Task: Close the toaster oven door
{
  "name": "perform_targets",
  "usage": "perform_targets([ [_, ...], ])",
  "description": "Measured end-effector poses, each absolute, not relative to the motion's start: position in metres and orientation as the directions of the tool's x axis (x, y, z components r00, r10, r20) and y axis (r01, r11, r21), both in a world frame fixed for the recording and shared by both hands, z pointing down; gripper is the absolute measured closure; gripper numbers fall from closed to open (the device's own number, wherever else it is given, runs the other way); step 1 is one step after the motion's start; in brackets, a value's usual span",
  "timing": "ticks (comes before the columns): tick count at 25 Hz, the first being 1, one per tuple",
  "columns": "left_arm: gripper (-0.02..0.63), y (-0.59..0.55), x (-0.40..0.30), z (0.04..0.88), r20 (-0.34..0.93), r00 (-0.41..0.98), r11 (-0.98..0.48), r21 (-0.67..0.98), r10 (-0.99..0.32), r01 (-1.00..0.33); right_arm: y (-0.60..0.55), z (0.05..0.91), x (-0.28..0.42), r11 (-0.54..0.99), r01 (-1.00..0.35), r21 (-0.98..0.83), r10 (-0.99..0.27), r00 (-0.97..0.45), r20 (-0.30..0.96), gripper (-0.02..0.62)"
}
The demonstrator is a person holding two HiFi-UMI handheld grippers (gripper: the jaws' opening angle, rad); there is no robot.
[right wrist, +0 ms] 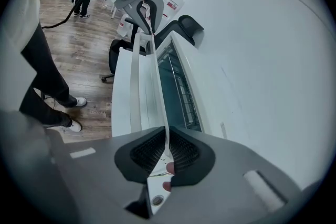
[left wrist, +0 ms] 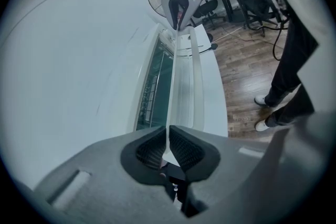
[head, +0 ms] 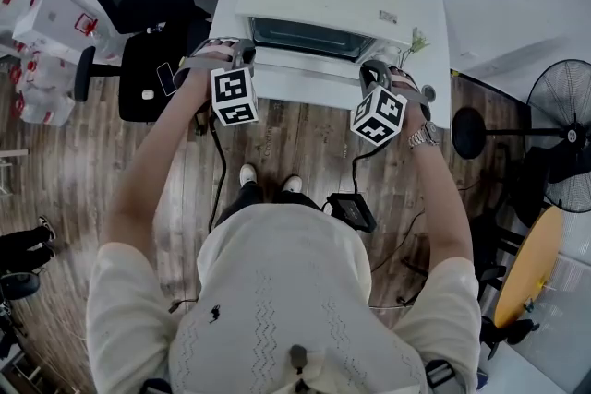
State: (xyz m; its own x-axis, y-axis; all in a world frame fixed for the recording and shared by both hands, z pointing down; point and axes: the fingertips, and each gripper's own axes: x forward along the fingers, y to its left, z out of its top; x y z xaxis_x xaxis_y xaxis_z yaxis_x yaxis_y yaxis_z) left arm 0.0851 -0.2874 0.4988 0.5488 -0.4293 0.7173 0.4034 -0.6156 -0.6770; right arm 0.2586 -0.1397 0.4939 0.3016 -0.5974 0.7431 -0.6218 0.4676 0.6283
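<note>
Between my left fingers [left wrist: 149, 148] and my right fingers [right wrist: 184, 152], both clamped at its ends, runs the part-open oven door [left wrist: 184, 86], whose thin rim seems stiff, light and slick.

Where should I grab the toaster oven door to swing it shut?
Grip the thin handle rail along the door's free edge, left gripper and right gripper near opposite ends, from the front: the door leans open toward you and the rail is slim.
</note>
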Motion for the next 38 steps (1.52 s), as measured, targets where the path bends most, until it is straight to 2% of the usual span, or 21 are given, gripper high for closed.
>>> perform_targets([
  [27, 0.601, -0.311, 0.107, 0.486, 0.678, 0.563, -0.574, -0.722, -0.473, 0.387, -0.165, 0.480, 0.282, 0.394, -0.621, 0.677, -0.629, 0.355, 0.692, 0.586],
  [38, 0.607, -0.319, 0.114, 0.483, 0.663, 0.570, -0.578, -0.733, -0.486, 0.359, -0.173, 0.477, 0.288, 0.386, -0.647, 0.658, -0.610, 0.356, 0.708, 0.594],
])
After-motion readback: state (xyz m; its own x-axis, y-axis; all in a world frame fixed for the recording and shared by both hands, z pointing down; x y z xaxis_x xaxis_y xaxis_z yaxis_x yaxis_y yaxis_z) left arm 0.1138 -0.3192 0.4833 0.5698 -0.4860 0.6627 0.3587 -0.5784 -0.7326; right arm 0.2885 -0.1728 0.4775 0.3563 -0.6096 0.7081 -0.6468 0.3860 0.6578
